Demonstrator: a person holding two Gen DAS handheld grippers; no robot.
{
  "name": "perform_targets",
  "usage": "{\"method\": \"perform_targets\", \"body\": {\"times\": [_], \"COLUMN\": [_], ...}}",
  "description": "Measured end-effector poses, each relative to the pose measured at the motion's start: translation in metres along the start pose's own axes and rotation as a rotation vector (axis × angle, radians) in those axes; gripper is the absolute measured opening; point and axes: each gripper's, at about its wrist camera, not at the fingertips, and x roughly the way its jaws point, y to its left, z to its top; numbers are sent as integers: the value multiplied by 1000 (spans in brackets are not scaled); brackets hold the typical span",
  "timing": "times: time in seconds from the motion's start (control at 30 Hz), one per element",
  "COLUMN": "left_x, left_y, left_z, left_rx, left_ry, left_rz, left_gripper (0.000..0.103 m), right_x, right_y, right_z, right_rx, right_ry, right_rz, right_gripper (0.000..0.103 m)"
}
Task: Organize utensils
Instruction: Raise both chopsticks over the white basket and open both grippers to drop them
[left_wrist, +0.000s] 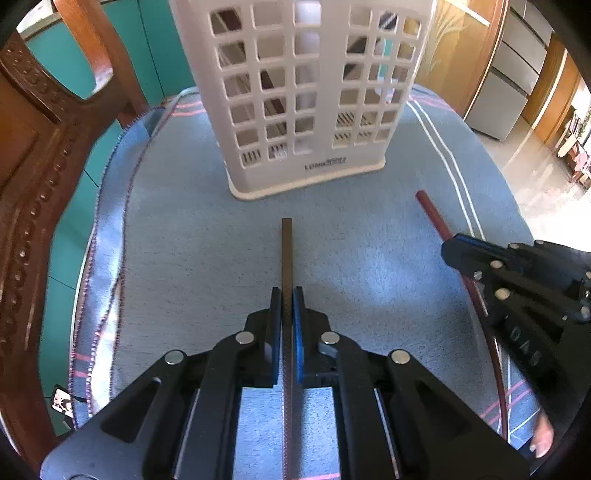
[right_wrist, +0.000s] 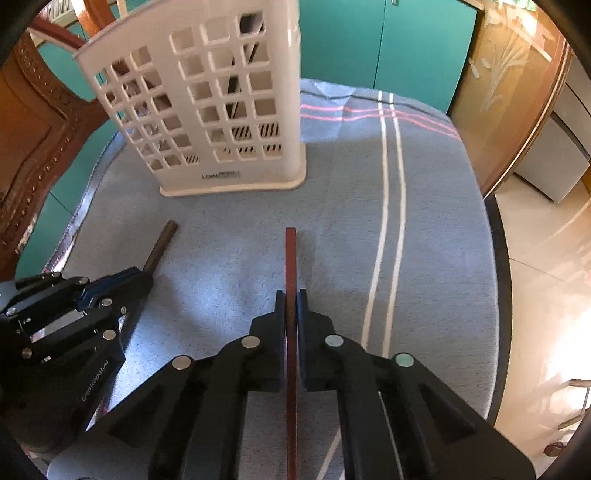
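My left gripper (left_wrist: 287, 295) is shut on a dark brown chopstick (left_wrist: 286, 254) that points toward the white slotted utensil basket (left_wrist: 306, 110). My right gripper (right_wrist: 291, 297) is shut on a dark red chopstick (right_wrist: 290, 258), also aimed toward the basket (right_wrist: 221, 122). Each gripper shows in the other's view: the right one (left_wrist: 448, 245) with the red stick (left_wrist: 432, 214), the left one (right_wrist: 146, 277) with the brown stick (right_wrist: 162, 243). Several long utensils stand inside the basket, seen through its holes.
A blue-grey cloth with white and pink stripes (right_wrist: 391, 192) covers the round table. A carved wooden chair (left_wrist: 33, 155) stands at the left. Teal cabinets (right_wrist: 406, 48) are behind the table, with wooden panelling and tiled floor to the right.
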Motion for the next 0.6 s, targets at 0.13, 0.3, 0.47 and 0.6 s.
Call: {"method": "perform_targets", "body": {"times": [0.13,0.3,0.47,0.6], "left_x": [-7,0,7,9], "left_y": [5,9,10,7], "left_z": [2,1,0,2], "left_rx": [-18,-26,-13,-5], "left_ry": [-12,15,31,28], "left_rz": [-5,13,34,45], "left_gripper": [7,7,7,12], "right_x": [-11,0,4,8], "right_y": [-7,-8,-4,-7], "right_z": [5,0,-4,-4], "right_rx": [25,1,-28,-18], "right_ry": [-22,33,44,44], "right_rz": [2,-50,-71,-75], "right_gripper": [6,7,26,28]}}
